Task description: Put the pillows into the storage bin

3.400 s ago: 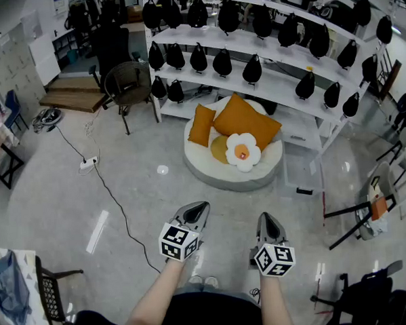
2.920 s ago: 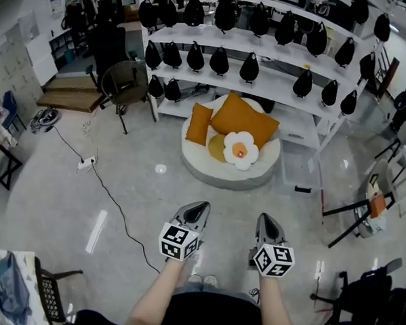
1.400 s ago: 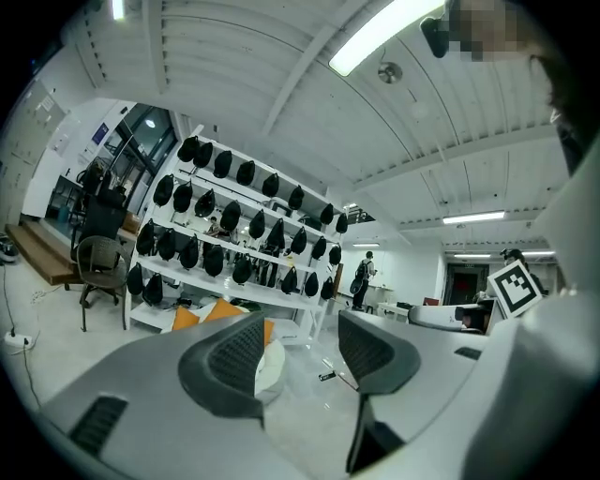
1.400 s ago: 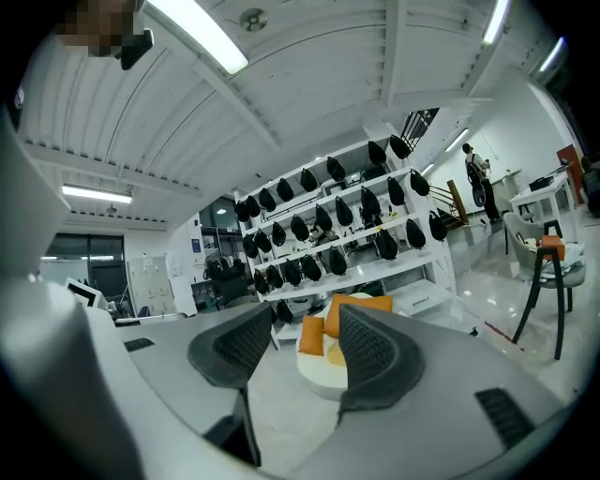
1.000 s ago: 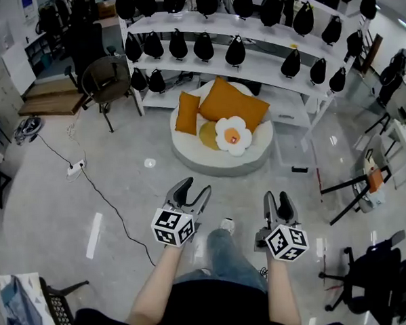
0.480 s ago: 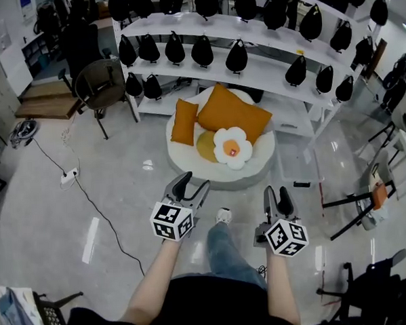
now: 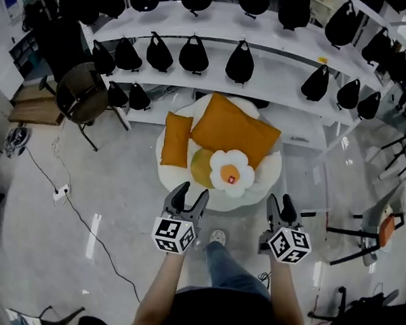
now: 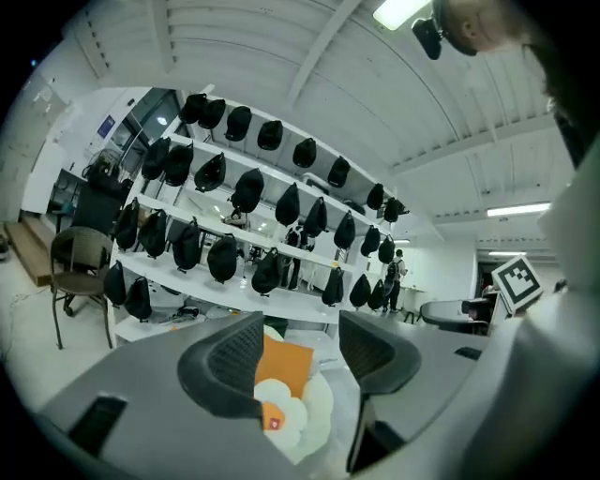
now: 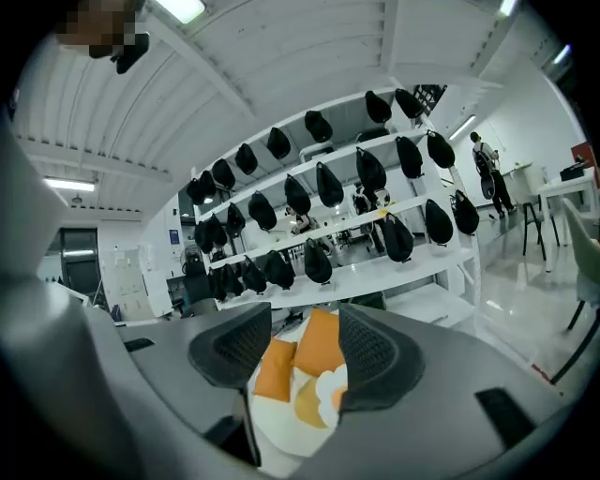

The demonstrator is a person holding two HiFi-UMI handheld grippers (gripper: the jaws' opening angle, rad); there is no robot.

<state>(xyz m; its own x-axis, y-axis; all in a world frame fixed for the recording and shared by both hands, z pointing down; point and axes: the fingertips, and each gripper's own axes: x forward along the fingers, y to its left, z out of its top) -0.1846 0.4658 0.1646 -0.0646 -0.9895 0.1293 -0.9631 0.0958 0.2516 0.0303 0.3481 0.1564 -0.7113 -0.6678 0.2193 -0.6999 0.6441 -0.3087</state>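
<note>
Approach stage: left gripper (image 7: 191,193) and right gripper (image 7: 280,202) empty, jaws apart. Next, reach centre-frame pillows (image 7: 232,133) and clamp one.

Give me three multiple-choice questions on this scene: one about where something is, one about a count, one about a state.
1. Where does the flower pillow lie?
A on a shelf
B on the round white cushion
C on a chair

2. How many plain orange pillows are there?
A one
B four
C two

3. The left gripper and right gripper are:
A open and empty
B shut on pillows
C shut and empty

Answers:
1. B, it rests on the cushion's top.
2. C, a small orange pillow and a large orange pillow.
3. A, both pairs of jaws stand apart with nothing between them.
</note>
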